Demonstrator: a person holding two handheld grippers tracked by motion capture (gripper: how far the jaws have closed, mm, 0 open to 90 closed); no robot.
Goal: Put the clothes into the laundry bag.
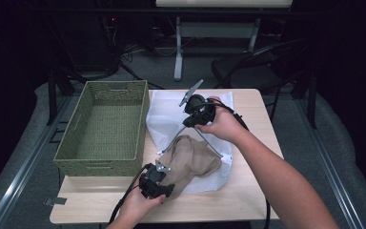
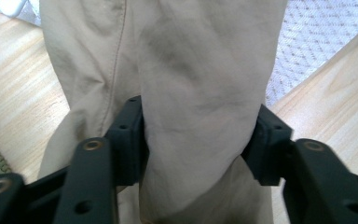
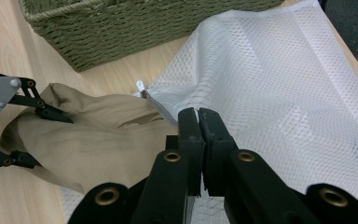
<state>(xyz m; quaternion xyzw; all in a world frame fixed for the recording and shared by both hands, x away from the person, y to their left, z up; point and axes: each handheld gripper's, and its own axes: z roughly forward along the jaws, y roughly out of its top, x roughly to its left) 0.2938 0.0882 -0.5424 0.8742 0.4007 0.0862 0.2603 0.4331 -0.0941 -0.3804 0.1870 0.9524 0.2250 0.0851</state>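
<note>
so: one basket [image 1: 106, 125], one mesh bag [image 3: 279, 84], one beige garment [image 2: 191, 79], two tongs.

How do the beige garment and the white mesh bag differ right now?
The beige garment is opaque, crumpled cloth; the white mesh bag is see-through netting, spread mostly flat. The garment lies on the bag's near part. The left gripper straddles a garment fold; the right gripper pinches the bag's edge. Both lie on the table.

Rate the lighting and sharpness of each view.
High view: room dark, table dimly lit, soft and grainy. Left gripper view: bright, beige cloth sharp, near claw parts slightly soft. Right gripper view: evenly lit, white mesh bag crisp, no glare.
</note>
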